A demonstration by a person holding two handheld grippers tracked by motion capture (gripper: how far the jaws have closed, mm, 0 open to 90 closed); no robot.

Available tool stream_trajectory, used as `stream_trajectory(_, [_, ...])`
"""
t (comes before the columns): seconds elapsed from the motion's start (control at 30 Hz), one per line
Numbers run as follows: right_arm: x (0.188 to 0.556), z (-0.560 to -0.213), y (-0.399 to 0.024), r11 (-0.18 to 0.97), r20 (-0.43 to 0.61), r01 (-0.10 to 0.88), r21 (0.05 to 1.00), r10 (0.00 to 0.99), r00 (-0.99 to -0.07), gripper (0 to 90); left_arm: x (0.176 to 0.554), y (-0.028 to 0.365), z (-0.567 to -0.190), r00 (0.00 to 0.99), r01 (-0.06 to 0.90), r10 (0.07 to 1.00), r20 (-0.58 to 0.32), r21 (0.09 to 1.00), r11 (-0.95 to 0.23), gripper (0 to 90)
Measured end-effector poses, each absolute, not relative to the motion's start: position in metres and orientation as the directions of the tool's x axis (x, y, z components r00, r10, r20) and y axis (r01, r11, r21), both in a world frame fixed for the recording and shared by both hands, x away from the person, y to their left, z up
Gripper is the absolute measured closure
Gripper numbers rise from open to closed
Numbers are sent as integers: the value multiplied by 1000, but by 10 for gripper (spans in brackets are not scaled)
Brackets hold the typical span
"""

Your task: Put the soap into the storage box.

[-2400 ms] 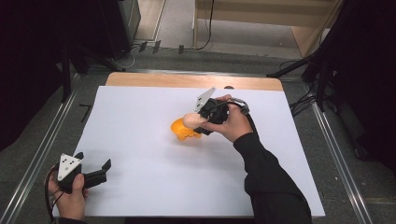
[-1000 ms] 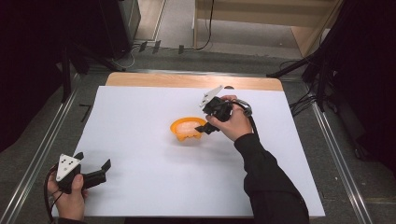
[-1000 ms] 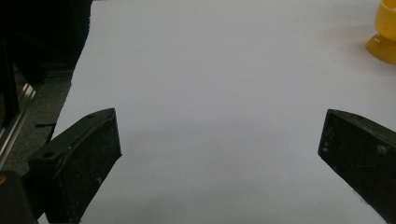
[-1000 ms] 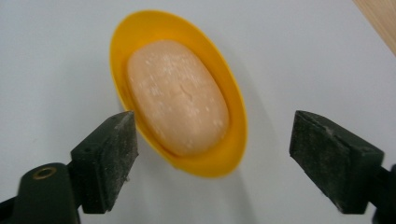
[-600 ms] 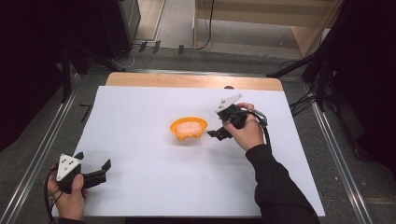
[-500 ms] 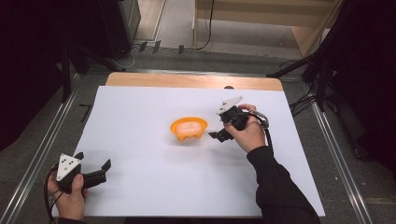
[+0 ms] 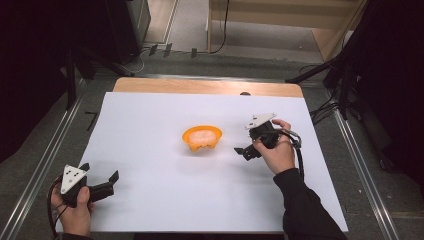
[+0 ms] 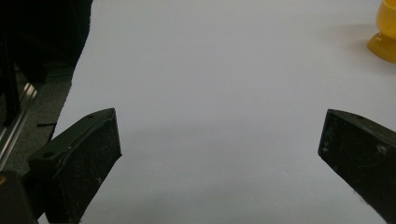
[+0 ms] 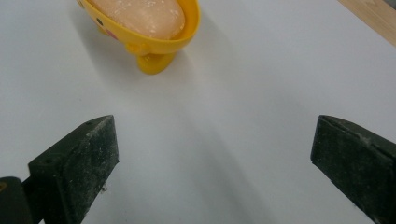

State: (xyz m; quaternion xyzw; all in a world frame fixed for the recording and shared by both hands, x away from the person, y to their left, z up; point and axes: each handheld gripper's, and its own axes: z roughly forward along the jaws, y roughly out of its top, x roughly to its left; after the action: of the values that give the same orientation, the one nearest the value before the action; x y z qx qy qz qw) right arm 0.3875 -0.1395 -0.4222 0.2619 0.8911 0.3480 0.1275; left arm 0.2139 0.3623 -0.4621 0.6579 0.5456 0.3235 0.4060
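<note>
A yellow footed dish [image 7: 202,138] stands upright in the middle of the white tabletop [image 7: 150,125], with a pale peach lump [image 7: 202,135] lying in it. My right gripper [image 7: 244,151] is a short way to the right of the dish and points at it. Its jaws have just been opening and stand wide with nothing between them. In the right gripper view the dish [image 9: 156,44] and lump [image 9: 140,11] sit ahead of the open gripper [image 9: 215,149]. My left gripper [image 7: 100,171] rests open at the near left corner, and the dish's foot [image 8: 384,44] shows far right.
A strip of bare wood [image 7: 207,86] runs along the table's far edge. Metal rails [image 7: 45,160] flank both sides of the table. Cables and dark stands lie on the floor beyond. The right gripper's cable [image 7: 299,155] loops by the wrist.
The right gripper let go of the dish, opened and drew back to the right. The dish now stands free with the lump in it. The left gripper stayed put.
</note>
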Motion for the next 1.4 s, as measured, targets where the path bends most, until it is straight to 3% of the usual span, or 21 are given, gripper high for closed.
stream_trajectory(1.4, [318,-465,-224,497,-49,453,740,712,-701,0,214,362,-462,195,456,981,-11,886,-81,0])
